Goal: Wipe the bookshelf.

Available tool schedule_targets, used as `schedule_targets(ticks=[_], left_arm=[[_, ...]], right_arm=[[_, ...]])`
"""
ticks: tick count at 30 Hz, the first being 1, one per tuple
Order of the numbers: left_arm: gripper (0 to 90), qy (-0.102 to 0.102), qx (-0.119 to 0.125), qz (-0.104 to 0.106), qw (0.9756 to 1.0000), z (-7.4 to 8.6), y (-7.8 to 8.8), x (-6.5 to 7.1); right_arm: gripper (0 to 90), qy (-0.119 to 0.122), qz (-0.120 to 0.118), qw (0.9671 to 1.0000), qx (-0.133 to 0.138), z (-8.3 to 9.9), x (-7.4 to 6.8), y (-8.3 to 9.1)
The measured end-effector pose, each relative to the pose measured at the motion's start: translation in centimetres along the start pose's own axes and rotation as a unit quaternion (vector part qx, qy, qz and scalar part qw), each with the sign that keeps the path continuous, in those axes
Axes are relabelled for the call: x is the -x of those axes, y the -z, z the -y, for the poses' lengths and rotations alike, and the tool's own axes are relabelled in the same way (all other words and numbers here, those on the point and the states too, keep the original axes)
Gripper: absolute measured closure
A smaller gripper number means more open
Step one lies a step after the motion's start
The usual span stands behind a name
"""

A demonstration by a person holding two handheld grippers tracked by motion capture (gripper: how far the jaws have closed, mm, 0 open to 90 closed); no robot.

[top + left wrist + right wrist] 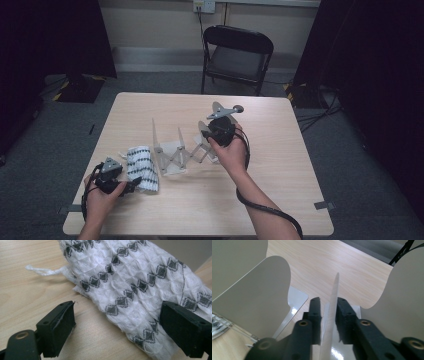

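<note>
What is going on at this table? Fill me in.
A person works an expanding white divider rack on the table. The right hand-held gripper is clamped on one upright divider plate. The left hand-held gripper sits open around a folded patterned white cloth beside the rack, not gripping it.

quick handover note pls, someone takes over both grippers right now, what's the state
Left gripper: jaws open, low at the near end of the white patterned cloth, one jaw against its edge, nothing gripped.
Right gripper: jaws closed on a thin upright panel of the folding divider rack.
Rack stands mid-table, stretched out; cloth lies folded just left of it.
Done: panel gripped.
Left: probably pick up the cloth and slot it between the panels.
</note>
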State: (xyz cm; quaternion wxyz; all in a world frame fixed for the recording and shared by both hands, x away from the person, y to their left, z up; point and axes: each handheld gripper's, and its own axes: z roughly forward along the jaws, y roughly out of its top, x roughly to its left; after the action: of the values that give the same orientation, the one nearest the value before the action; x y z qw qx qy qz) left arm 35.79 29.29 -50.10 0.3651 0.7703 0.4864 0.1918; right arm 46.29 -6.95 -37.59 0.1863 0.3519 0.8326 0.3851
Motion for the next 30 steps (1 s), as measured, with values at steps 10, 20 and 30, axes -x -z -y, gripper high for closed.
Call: schedule_targets(ticks=[10,20,30], left_arm=[[12.8,0.0,0.0,0.0,1.0,0.0,0.0,0.0],[12.6,0.001,0.001,0.001,1.0,0.0,-0.1,0.0],[12.5,0.0,0.001,0.001,1.0,0.0,-0.1,0.0]], right_arm=[[90.0,-0.013,-0.005,0.9999,0.002,0.1,0.3,0.2],[90.0,-0.015,-0.009,0.9998,0.009,0.2,1.0,1.0],[90.0,-0.012,-0.019,0.9997,0.007,-0.2,1.3,1.7]])
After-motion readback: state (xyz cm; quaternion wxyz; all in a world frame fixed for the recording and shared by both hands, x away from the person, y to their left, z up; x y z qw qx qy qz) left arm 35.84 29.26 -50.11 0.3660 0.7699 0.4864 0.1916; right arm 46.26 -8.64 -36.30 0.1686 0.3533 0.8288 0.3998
